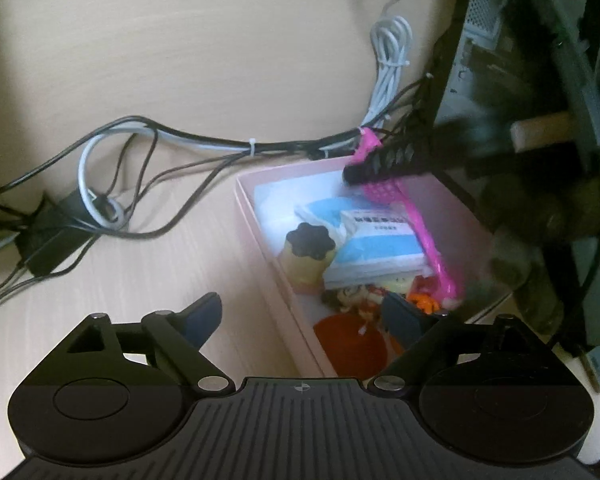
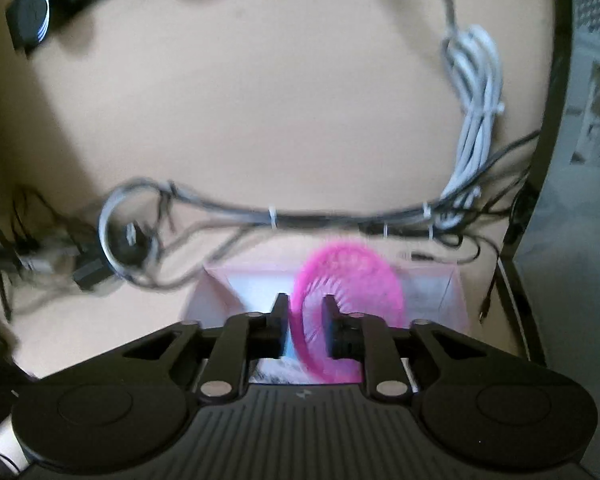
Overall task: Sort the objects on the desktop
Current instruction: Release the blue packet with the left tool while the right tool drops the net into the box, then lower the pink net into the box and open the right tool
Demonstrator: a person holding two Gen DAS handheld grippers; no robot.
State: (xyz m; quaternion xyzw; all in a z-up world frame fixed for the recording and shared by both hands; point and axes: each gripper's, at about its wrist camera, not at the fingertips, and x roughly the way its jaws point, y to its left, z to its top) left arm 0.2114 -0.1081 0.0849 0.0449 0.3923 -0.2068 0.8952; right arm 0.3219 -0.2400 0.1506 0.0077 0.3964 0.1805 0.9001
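Note:
A pale pink box (image 1: pixel 256 236) sits on the beige desk and holds tissue packs (image 1: pixel 376 240), a yellow bottle with a black cap (image 1: pixel 310 256), an orange cup (image 1: pixel 348 344) and small toys. My right gripper (image 2: pixel 305 324) is shut on a pink hairbrush (image 2: pixel 348 280) and holds it over the box (image 2: pixel 216 300). In the left wrist view the brush (image 1: pixel 416 224) hangs into the box from the right gripper's fingers (image 1: pixel 384 162). My left gripper (image 1: pixel 304 316) is open and empty, straddling the box's near left wall.
A bundle of black and white cables (image 1: pixel 252 146) runs across the desk behind the box, with a black power adapter (image 1: pixel 48 240) at the left. A coiled white cable (image 2: pixel 476 112) lies at the right. A computer case (image 1: pixel 540 60) stands beyond the desk's right edge.

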